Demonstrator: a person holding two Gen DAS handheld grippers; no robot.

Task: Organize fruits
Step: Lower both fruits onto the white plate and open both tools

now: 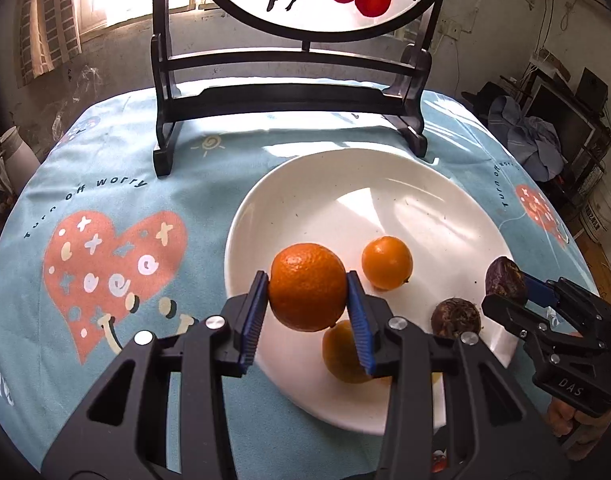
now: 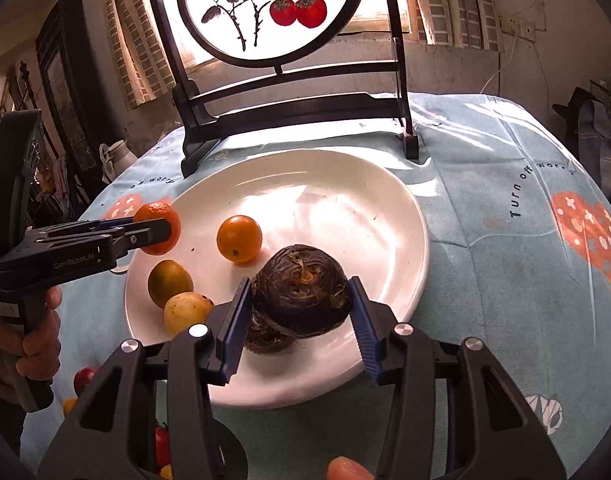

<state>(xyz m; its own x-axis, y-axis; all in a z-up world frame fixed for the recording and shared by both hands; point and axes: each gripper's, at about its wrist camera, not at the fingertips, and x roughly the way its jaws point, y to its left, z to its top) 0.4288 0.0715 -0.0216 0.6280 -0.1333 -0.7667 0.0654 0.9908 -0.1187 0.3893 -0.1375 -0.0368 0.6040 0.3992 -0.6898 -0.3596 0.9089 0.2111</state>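
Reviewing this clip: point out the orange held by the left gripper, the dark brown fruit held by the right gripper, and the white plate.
orange (image 1: pixel 307 286), left wrist view, middle of its peel.
dark brown fruit (image 2: pixel 301 290), right wrist view, its top face.
white plate (image 2: pixel 385 216), right wrist view, bare inner surface near the right rim.

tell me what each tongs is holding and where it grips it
Left tongs: the tangerine, pinched across its middle, above the white plate. Right tongs: a dark brown water chestnut, pinched on opposite sides.
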